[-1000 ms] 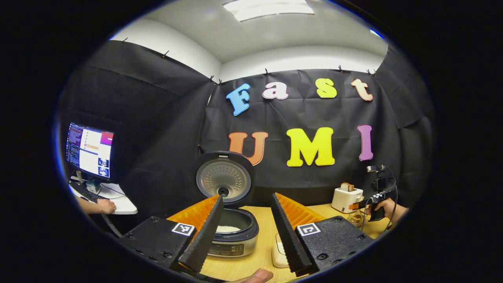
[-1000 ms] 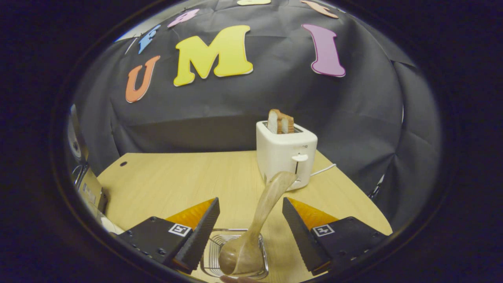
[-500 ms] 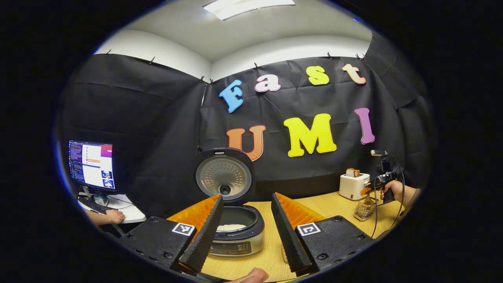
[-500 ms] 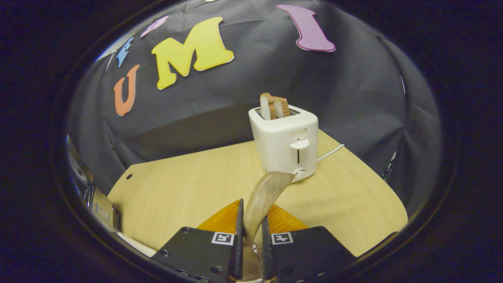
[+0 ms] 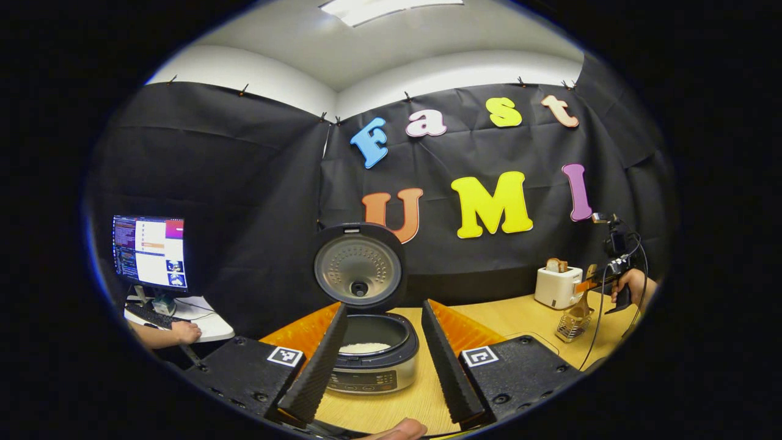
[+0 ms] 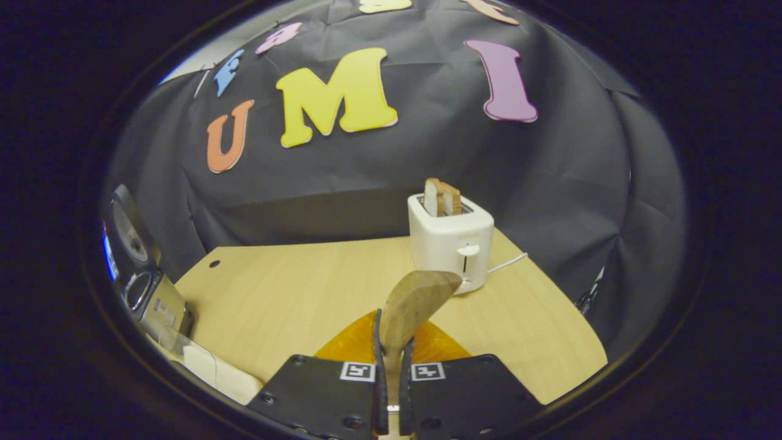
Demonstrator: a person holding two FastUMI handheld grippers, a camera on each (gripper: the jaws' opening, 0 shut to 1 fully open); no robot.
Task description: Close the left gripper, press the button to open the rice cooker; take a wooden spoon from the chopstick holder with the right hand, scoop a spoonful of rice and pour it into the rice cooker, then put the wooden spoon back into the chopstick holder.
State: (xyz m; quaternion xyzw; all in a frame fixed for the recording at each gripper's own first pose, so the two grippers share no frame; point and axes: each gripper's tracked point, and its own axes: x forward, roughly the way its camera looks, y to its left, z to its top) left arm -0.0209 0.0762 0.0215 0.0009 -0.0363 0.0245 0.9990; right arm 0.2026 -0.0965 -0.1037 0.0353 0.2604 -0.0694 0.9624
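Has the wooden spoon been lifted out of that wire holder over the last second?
Yes. The right gripper has shut on the brown wooden spoon and raised it: against the white toaster, the spoon now stands higher above the wire chopstick holder.

Black cloth (image 5: 244,183) is clipped along white upper walls (image 5: 427,67). A ceiling light panel (image 5: 391,6) is seen at 12 o'clock. A monitor (image 5: 149,252) on a white desk (image 5: 204,327) is located at 9 o'clock

The rice cooker (image 5: 371,360) stands on the table with its round lid (image 5: 359,267) upright and white rice in the pot. The wooden spoon (image 6: 410,302) stands handle-up above the wire chopstick holder (image 5: 570,325).
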